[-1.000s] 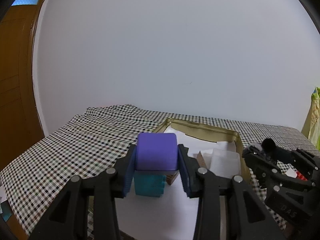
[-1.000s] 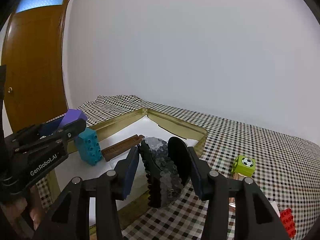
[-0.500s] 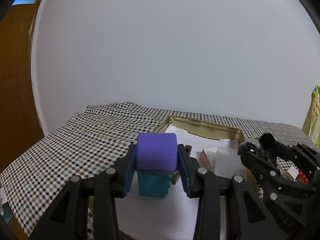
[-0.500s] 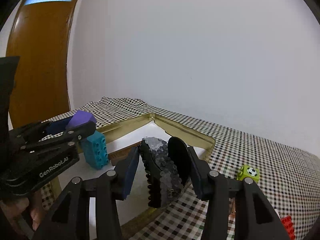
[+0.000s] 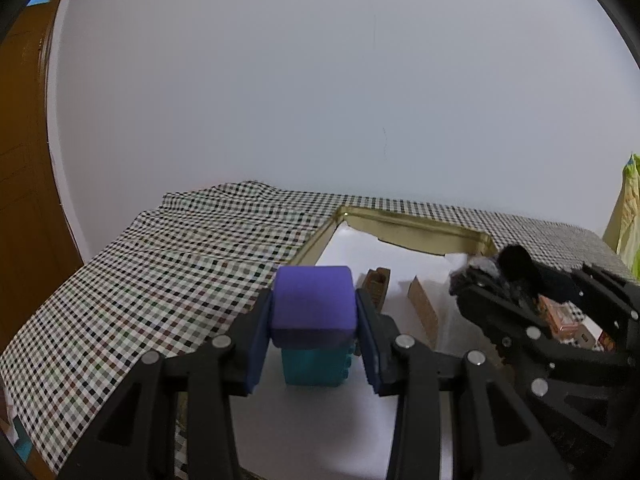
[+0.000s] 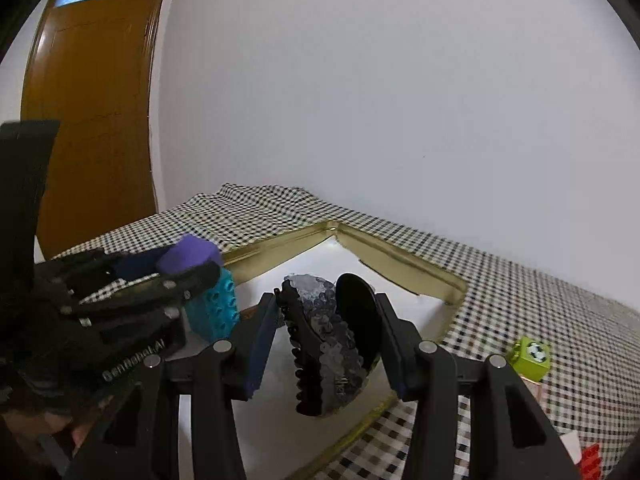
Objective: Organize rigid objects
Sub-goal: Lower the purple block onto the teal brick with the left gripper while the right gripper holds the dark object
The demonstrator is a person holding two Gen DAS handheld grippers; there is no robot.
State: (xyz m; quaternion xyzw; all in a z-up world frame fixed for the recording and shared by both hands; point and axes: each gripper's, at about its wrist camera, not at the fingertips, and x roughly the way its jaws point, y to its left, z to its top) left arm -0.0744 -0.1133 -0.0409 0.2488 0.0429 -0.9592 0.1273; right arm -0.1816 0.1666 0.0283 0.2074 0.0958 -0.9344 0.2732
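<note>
The left gripper point(image 5: 314, 336) is clamped on a purple rounded foam-like cube point(image 5: 313, 304), one pad on each side face. The cube is held clear above the white paper lining of the shallow gold-rimmed metal tray point(image 5: 404, 227), directly over a teal plastic studded building brick point(image 5: 316, 366) that stands on the lining; whether cube and brick touch cannot be told.

The right gripper point(image 6: 326, 340) is closed on a black sequinned claw hair clip point(image 6: 328, 336), carried above the tray's near right part.

Stage, as judged from the current views:
- Already in the tray: the teal brick, a brown wooden strip point(image 5: 376, 286) behind it, and a piece of brown cardboard point(image 5: 422, 310) lying on the lining.
- In transit: the purple cube and the hair clip, both over the tray and neither yet set down.
- Left on the black-and-white checked tablecloth point(image 6: 540, 300), outside the tray: a lime-green cube with a football print point(image 6: 530, 358) and a red plastic studded brick point(image 6: 588, 458) at the lower right edge of the right wrist view.

The task appears roughly half complete. Both held items require placing and release, after which the loose pieces to the right of the tray need collecting.
</note>
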